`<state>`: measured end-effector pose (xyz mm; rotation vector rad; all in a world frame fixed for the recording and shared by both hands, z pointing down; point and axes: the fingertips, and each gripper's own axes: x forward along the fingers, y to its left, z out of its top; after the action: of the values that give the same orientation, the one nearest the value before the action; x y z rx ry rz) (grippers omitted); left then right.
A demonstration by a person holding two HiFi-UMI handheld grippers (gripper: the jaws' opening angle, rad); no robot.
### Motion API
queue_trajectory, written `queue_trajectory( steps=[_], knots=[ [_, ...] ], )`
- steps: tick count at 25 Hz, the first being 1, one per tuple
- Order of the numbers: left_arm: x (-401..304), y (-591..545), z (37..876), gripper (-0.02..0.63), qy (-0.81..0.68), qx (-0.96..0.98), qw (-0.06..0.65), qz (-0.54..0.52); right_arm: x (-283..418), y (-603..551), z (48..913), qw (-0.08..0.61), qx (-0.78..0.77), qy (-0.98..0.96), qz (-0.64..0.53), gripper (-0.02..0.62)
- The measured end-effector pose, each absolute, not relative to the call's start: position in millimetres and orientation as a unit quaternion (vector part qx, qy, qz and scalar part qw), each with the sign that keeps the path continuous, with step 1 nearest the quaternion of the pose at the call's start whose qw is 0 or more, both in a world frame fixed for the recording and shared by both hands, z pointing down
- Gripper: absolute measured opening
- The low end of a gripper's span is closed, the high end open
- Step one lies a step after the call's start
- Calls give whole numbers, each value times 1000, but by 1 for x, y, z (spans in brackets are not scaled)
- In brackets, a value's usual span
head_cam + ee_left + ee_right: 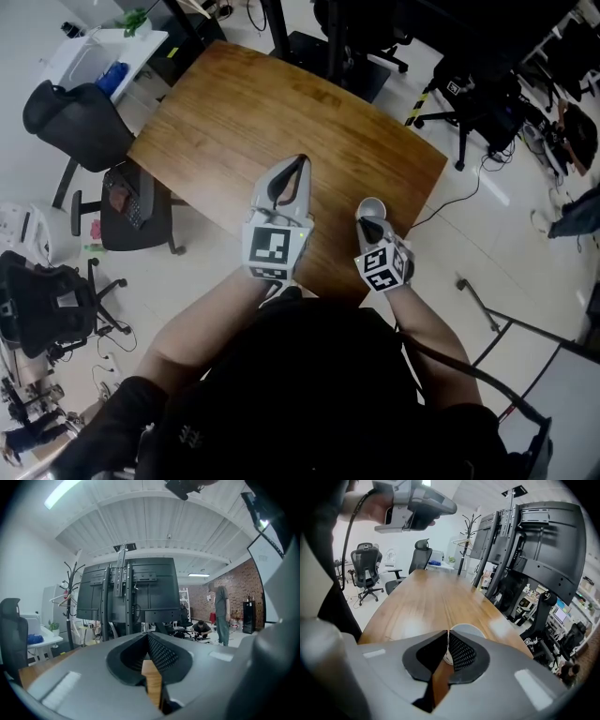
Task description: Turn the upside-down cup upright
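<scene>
A white cup point(372, 203) stands mouth up near the right front edge of the wooden table point(234, 122). My right gripper point(372, 221) angles down at it from the near side. Its jaws are closed together on the near rim. In the right gripper view the cup point(468, 629) shows just past my right gripper point(447, 633), with a white strip of its wall between the pads. My left gripper point(302, 161) hovers level over the table's middle, shut and holding nothing. In its own view my left gripper point(148, 634) has its tips meeting. It also appears high up in the right gripper view as my left gripper point(412, 503).
Black office chairs point(70, 112) stand off the table's left side, and a second chair point(131, 202) is closer in. A large screen stand point(534, 541) rises beyond the far end. In the left gripper view a person point(221, 613) stands far off at the right.
</scene>
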<state>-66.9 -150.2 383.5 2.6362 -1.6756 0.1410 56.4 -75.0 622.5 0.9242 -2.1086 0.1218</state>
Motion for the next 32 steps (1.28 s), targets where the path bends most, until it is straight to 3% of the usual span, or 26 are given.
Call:
queue_trajectory(
  steps=[15,18,21,24,32],
  knots=[
    [-81,-142,385,0,-535,844,10,47,49,-73,609,368,375,-849,58,51],
    [-80,-138,375,0,-525,850,3,39,63,-76,577,320,411,-851,71,54],
    [-80,-139,375,0,-514,857,-9,41,89,-88,530,213,480,-845,98,3],
    [-77,-140,408,0,-507,859,2,75,117,-97,511,122,543,-820,134,2],
    [-46,-121,434,0,-475,875,10,88,135,-86,513,135,589,-788,120,0]
  ],
)
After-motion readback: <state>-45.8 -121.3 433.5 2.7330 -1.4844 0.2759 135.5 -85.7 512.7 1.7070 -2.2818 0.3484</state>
